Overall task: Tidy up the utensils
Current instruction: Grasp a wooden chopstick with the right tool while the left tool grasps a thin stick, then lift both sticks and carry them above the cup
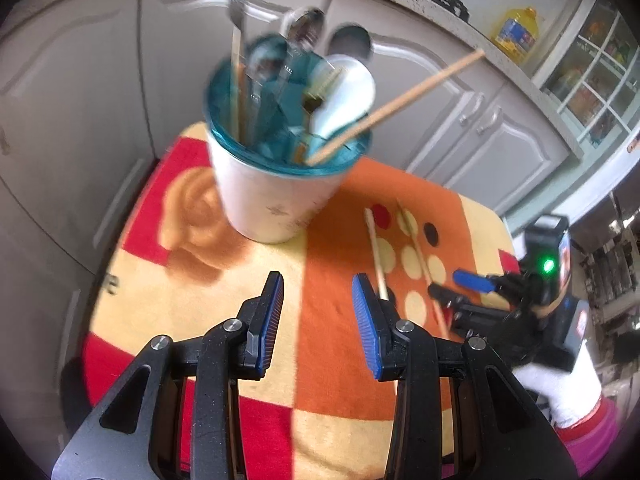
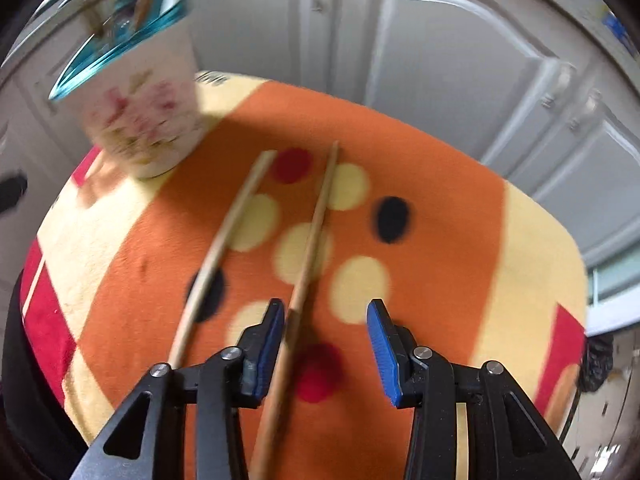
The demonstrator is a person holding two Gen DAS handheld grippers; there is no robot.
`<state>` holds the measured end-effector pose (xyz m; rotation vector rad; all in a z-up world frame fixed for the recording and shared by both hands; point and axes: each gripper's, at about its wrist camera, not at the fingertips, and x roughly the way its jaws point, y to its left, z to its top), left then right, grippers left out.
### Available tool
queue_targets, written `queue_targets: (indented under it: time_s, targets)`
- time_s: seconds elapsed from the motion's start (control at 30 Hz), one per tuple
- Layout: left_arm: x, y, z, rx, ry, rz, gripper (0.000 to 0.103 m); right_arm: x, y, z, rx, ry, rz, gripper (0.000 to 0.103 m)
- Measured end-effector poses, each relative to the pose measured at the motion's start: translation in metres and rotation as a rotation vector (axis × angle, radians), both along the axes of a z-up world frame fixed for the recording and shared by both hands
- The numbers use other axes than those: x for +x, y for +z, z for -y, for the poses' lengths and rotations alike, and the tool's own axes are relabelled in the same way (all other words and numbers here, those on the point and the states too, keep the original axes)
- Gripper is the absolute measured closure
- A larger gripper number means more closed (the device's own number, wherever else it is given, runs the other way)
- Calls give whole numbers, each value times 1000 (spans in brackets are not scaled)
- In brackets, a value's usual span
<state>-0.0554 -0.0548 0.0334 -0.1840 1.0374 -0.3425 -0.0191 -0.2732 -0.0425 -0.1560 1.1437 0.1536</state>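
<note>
Right hand-held gripper (image 2: 326, 344): jaws spread, pointing steeply down at the desk. One wooden chopstick (image 2: 316, 220) runs up between the jaws, lying close along the inside of the left pad; contact cannot be confirmed through the blur. The pads are not pinching it. Judgement: this is a line-up for a pick, the jaws straddling the stick so that closing would catch it across its width.

Second chopstick (image 2: 224, 248) lies just left of the first, outside the jaws, roughly parallel, both flat on the patterned cloth (image 2: 440, 208) that covers the desk.

Left hand-held gripper (image 1: 318, 316): jaws spread, nothing between them, hanging above bare cloth near the cup. It appears to be idle or waiting.

Farther off, the white flowered cup (image 1: 272, 196) with a teal liner stands upright on the cloth. It already holds spoons, a white ladle-like spoon (image 1: 348, 96) and one chopstick (image 1: 400, 100) leaning out over the rim. Judgement: the cup is the collecting point, and the two loose sticks are what remains.

Behind everything, grey cabinet doors (image 2: 460, 60).
</note>
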Motion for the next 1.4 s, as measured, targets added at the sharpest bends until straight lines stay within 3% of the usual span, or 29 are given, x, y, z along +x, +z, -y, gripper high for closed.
queue_targets:
  time_s: [0.2,0.4,0.63,0.83,1.0,1.03,1.17,1.4]
  targets:
    - [8,-17,41,5,-84,-49,68,7,11,25,144,-21,3,63]
    - [37,-38,79,54,-91,-82,68,15,23,40,218,-30,12,63]
    - [66,-62,118,142,-112,-109,68,24,15,43,197,16,-7,63]
    - [83,-76,127,189,-102,-132,69,42,1,39,143,79,-59,78]
    - [86,-76,133,249,-123,-91,95,56,-7,29,92,139,-95,90]
    - [85,-75,132,241,-134,-94,97,57,-7,28,90,150,-104,94]
    - [76,-63,114,156,-129,-123,98,49,2,34,126,158,-107,96]
    - [40,-10,81,23,-129,-37,98,4,50,49,264,124,2,97]
